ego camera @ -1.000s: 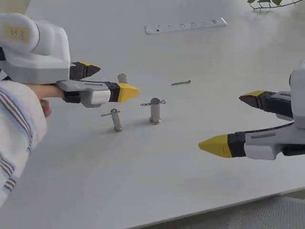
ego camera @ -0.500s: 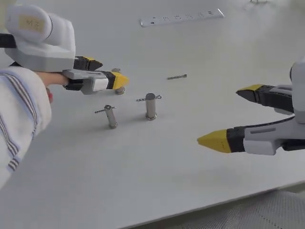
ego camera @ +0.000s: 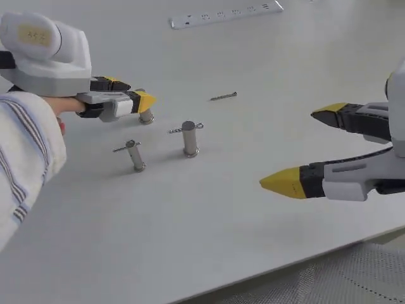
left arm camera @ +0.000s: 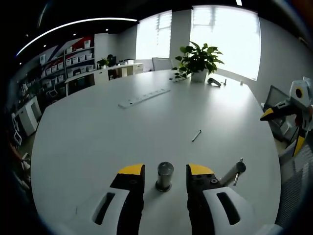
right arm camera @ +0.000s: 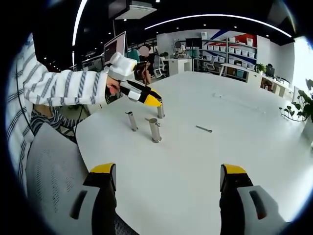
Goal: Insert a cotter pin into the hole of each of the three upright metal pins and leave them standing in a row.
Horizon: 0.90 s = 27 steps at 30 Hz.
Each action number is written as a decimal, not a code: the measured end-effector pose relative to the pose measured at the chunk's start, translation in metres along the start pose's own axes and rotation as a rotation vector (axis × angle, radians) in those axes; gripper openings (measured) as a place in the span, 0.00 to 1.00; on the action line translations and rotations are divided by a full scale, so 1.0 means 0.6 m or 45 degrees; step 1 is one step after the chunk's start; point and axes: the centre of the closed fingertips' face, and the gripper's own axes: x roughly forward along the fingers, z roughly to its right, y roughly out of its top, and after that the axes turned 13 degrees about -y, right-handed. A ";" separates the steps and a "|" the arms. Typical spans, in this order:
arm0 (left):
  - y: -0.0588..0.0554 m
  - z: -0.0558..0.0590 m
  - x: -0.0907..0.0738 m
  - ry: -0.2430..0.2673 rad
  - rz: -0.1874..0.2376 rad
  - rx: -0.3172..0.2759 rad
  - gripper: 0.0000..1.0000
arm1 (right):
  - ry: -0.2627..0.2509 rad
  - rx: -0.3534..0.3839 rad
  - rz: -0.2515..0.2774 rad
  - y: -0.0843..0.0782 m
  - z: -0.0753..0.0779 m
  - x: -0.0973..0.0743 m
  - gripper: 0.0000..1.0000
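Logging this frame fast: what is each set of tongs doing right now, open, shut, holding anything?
Left tongs: open, straddling the bare metal pin, not clamped on it.
Right tongs: open, holding nothing.

Bare, shiny metal is seen on the upright pins (ego camera: 190,138); the table (ego camera: 190,240) is finished smooth and matt; the sleeve (ego camera: 25,158) is made of cloth.
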 end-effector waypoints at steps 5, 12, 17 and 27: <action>-0.003 0.001 0.011 0.007 -0.037 0.054 0.21 | -0.009 0.010 0.003 -0.003 0.006 -0.003 0.86; -0.012 0.004 0.026 -0.010 -0.074 0.073 0.14 | -0.014 0.007 -0.002 -0.006 0.007 -0.005 0.86; -0.013 0.000 0.028 0.009 -0.080 0.089 0.11 | -0.014 0.006 -0.001 -0.006 0.005 -0.005 0.86; -0.014 -0.001 0.026 0.010 -0.078 0.093 0.10 | -0.005 -0.007 0.010 -0.006 0.000 -0.005 0.86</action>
